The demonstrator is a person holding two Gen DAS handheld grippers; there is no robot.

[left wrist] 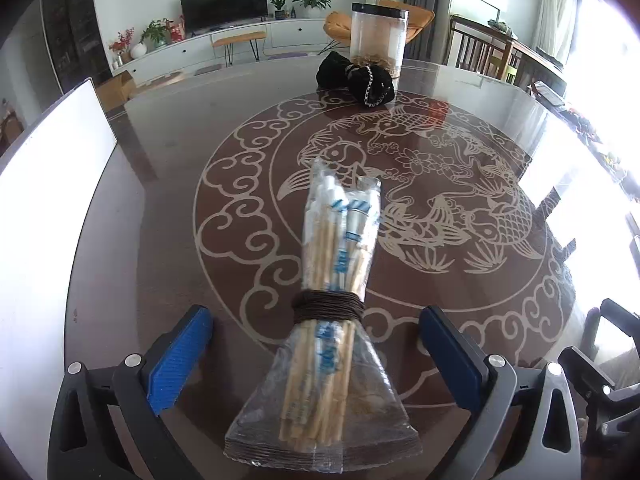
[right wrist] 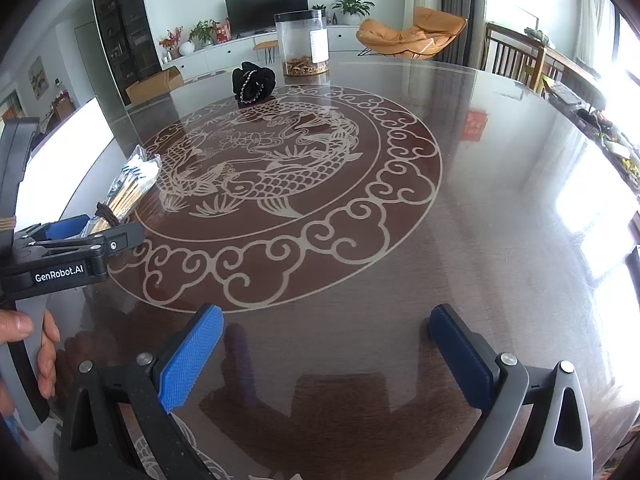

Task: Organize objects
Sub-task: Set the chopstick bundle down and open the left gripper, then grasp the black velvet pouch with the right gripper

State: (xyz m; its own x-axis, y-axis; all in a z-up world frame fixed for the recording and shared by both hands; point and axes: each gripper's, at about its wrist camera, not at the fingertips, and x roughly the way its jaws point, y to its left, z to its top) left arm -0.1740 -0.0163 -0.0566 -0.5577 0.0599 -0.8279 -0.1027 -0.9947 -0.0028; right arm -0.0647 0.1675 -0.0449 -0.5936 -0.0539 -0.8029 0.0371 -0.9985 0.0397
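I am viewing a round table (left wrist: 160, 240) with a fish design under glass. The bundle (left wrist: 332, 304) of wrapped chopsticks, tied at its waist with dark cord (left wrist: 328, 307), is lying flat on the table near my edge, its length running away from me.

The left gripper (left wrist: 316, 356) is standing wide apart around the bundle's near half. Both blue pads (left wrist: 180, 360) are clear of the wrapper on either side, so nothing is being gripped; I am judging the bundle to be resting on the table under its own weight. In the right wrist view the same gripper (right wrist: 96, 228) is sitting low over the bundle (right wrist: 128, 188), with a hand (right wrist: 36, 340) on its handle.

The right gripper (right wrist: 324, 356) is also spread wide, hovering over bare table with nothing between its pads.

At the far side, a black cloth item with a chain (left wrist: 356, 76) is lying just in front of a clear jar (left wrist: 378, 36) with a dark lid. They are sitting close together, which I am reading as the collecting area; the bundle is lying well apart from them.
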